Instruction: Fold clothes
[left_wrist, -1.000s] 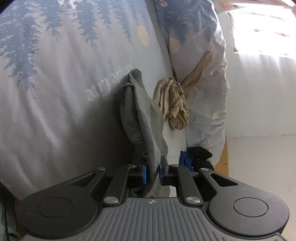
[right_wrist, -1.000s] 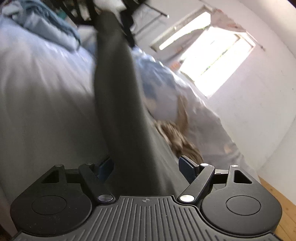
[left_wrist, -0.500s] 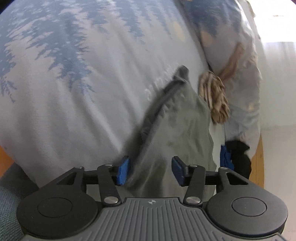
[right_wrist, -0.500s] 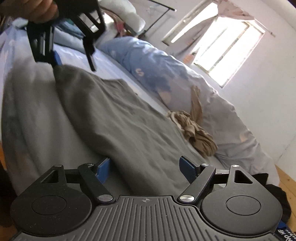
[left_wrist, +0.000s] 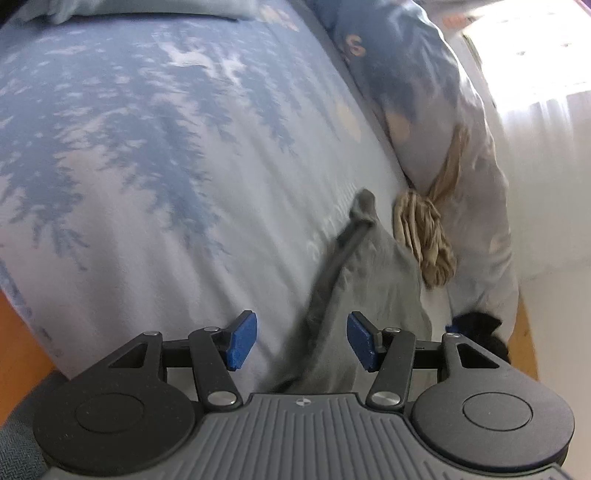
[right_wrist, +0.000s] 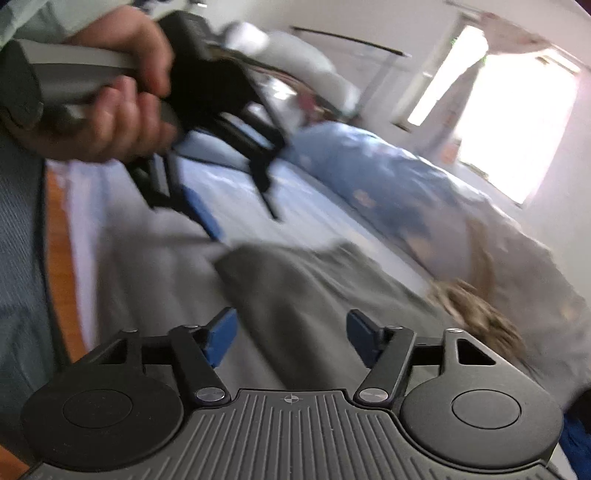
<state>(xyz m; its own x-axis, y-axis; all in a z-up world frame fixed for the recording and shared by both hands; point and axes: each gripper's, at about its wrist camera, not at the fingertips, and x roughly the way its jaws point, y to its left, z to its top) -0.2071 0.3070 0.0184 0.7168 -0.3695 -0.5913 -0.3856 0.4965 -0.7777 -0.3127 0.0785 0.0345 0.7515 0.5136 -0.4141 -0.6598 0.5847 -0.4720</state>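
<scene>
A grey garment (left_wrist: 373, 284) lies spread on the tree-print bed sheet (left_wrist: 147, 166). In the left wrist view my left gripper (left_wrist: 303, 339) hovers over its near end. The jaws are opening, and the cloth lies loose between the blue pads (left_wrist: 242, 339) without being pressed. In the right wrist view the same grey garment (right_wrist: 314, 288) lies under my right gripper (right_wrist: 291, 343). Those jaws are closing, and the pads stand clear of the cloth. My left gripper (right_wrist: 240, 214), held by a hand (right_wrist: 110, 110), hangs above the garment's far corner.
A crumpled tan garment (left_wrist: 424, 236) lies beside the grey one against a bunched blue duvet (left_wrist: 424, 92). A black item (left_wrist: 480, 328) sits at the bed's right edge. Wooden floor (left_wrist: 14, 332) shows at the left. A bright window (right_wrist: 517, 110) is at the right.
My left gripper opened and let go of the grey garment, which dropped from hanging to lying on the bed. The right gripper's jaws narrowed a little, and the left gripper and hand now loom closer.
</scene>
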